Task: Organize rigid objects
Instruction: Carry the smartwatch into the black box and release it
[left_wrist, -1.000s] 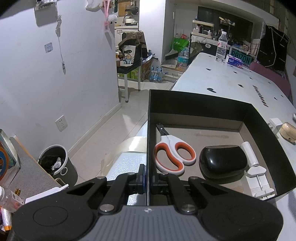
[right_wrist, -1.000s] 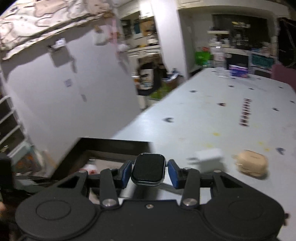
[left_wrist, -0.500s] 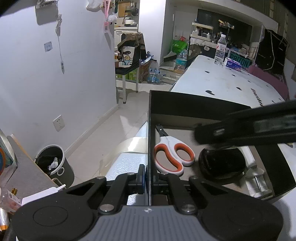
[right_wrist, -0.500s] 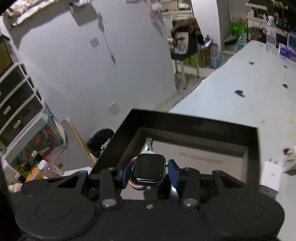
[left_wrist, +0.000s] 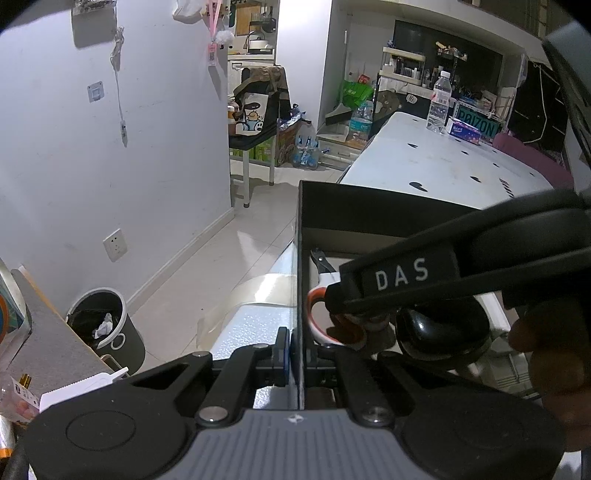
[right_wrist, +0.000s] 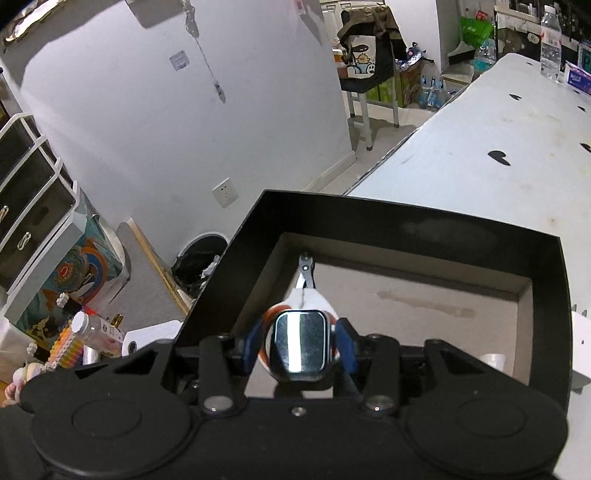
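My left gripper (left_wrist: 295, 354) is shut on the left wall of the black box (left_wrist: 300, 236), which stands at the table's edge. My right gripper (right_wrist: 300, 345) is shut on a smartwatch (right_wrist: 300, 345) with a dark glossy face and holds it inside the box (right_wrist: 406, 221), just above the orange-and-white scissors (right_wrist: 304, 280). In the left wrist view the right gripper reaches in from the right over the scissors (left_wrist: 314, 306). A black computer mouse (left_wrist: 443, 332) and a white item (left_wrist: 495, 347) lie in the box to the right.
The white table (right_wrist: 480, 147) stretches away behind the box, with a water bottle (left_wrist: 439, 99) and a tissue pack (left_wrist: 463, 129) at its far end. A black bin (left_wrist: 103, 332) stands on the floor to the left. Shelves and clutter (right_wrist: 44, 295) stand at lower left.
My right gripper has carried the smartwatch from above the table into the box and lowered it over the scissors. My left gripper has kept its hold on the box wall.
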